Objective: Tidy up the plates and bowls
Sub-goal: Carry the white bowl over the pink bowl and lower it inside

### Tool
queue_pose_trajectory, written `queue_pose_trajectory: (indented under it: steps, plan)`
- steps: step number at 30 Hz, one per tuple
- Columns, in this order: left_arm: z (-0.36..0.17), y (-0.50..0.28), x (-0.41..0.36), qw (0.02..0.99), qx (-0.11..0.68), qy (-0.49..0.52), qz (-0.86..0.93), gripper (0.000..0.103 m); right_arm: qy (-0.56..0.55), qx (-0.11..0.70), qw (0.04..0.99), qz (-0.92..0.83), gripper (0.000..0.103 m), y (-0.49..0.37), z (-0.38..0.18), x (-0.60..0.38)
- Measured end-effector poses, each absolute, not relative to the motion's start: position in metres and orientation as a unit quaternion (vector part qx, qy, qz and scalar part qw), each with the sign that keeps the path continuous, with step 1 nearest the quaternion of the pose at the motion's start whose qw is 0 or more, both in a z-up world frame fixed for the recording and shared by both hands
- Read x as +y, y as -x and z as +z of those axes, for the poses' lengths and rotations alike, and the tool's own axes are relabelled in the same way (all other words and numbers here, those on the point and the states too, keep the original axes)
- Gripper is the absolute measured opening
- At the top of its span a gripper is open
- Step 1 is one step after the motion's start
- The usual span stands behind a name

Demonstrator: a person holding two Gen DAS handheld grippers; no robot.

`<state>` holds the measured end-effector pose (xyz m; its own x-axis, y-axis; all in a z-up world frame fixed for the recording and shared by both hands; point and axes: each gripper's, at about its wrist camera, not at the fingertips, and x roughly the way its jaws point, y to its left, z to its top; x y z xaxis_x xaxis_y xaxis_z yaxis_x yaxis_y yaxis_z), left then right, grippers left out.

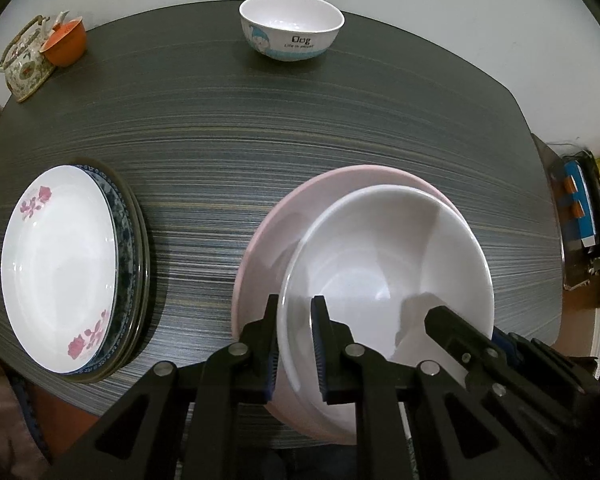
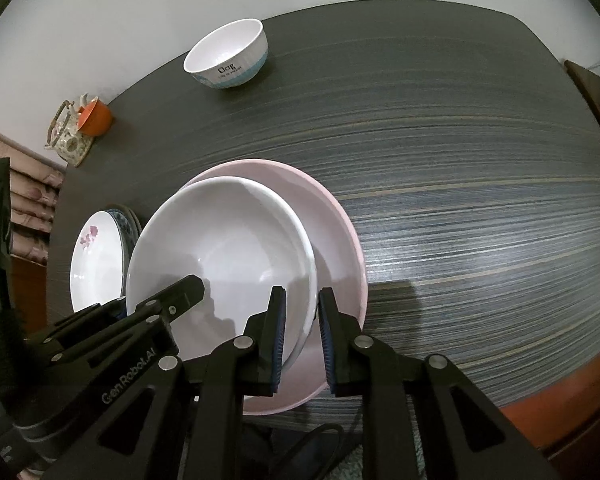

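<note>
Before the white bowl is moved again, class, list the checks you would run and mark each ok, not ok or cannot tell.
1. Left hand-held gripper clamped on white bowl rim: ok.
2. Right hand-held gripper clamped on the opposite rim: ok.
3. White bowl centred in pink bowl: not ok, offset.
4. White bowl resting in or lifted off pink bowl: cannot tell.
5. Plate stack apart from both bowls: ok.

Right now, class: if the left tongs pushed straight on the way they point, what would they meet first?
The left tongs are shut on the white bowl rim. Pointing steeply down, they would probably drive onto that rim first, pressing the bowl into the pink bowl beneath.
</note>
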<state>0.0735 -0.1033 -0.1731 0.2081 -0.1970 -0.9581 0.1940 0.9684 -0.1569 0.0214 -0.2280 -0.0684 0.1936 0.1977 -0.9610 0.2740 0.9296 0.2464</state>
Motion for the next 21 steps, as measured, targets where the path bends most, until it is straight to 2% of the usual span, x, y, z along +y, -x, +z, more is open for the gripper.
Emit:
queue_pose_trajectory:
  steps: [9,21]
  plan:
    - [-0.175,-0.075,-0.101,0.775,0.619,0.003,-0.127,0.015,-0.172,0.634,0.754,-0.025,0.021,-0.023,-0.071,-0.222]
    - [-0.175,-0.081,-0.095,0.774,0.62,0.013,-0.127,0.015,-0.157,0.636,0.755,-0.024,0.021,-0.032,-0.078,-0.212]
